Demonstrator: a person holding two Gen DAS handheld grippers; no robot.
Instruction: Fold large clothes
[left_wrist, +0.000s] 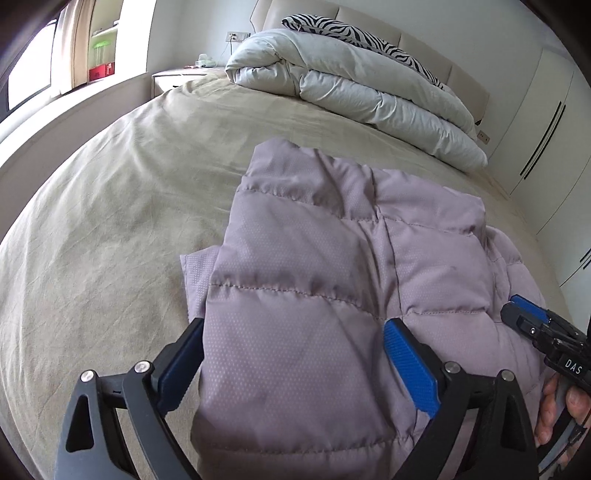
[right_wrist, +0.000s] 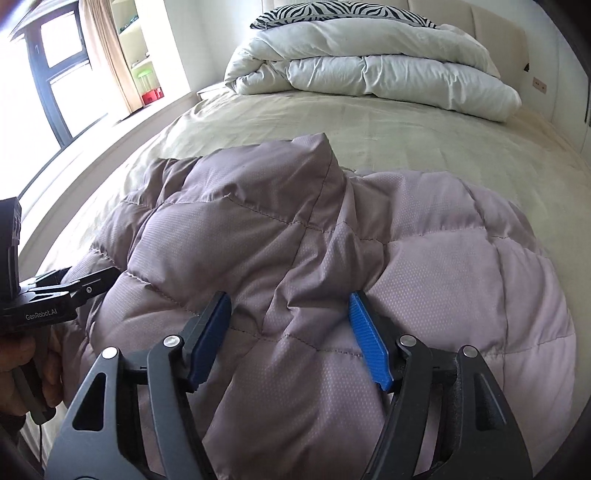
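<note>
A mauve quilted puffer jacket (left_wrist: 314, 240) lies folded on the bed, near its front edge. My left gripper (left_wrist: 293, 325) stands open, its jaws wide astride the jacket's near left part; the blue pads (left_wrist: 410, 365) do not squeeze the cloth. My right gripper (right_wrist: 289, 295) has its pads (right_wrist: 365, 336) pressed against a bunched, puffy ridge of the jacket (right_wrist: 443, 277) between them. In the left wrist view the right gripper (left_wrist: 517, 310) lies at the jacket's right edge. In the right wrist view the left gripper (right_wrist: 92, 280) shows at the jacket's left side.
The beige bed sheet (left_wrist: 110, 221) spreads wide to the left and behind the jacket. A folded white duvet (left_wrist: 351, 81) and a zebra pillow (left_wrist: 351, 33) lie by the headboard. White wardrobe doors (left_wrist: 535, 129) stand to the right, a window (right_wrist: 62, 74) to the left. A person's hand (left_wrist: 554, 417) holds each tool.
</note>
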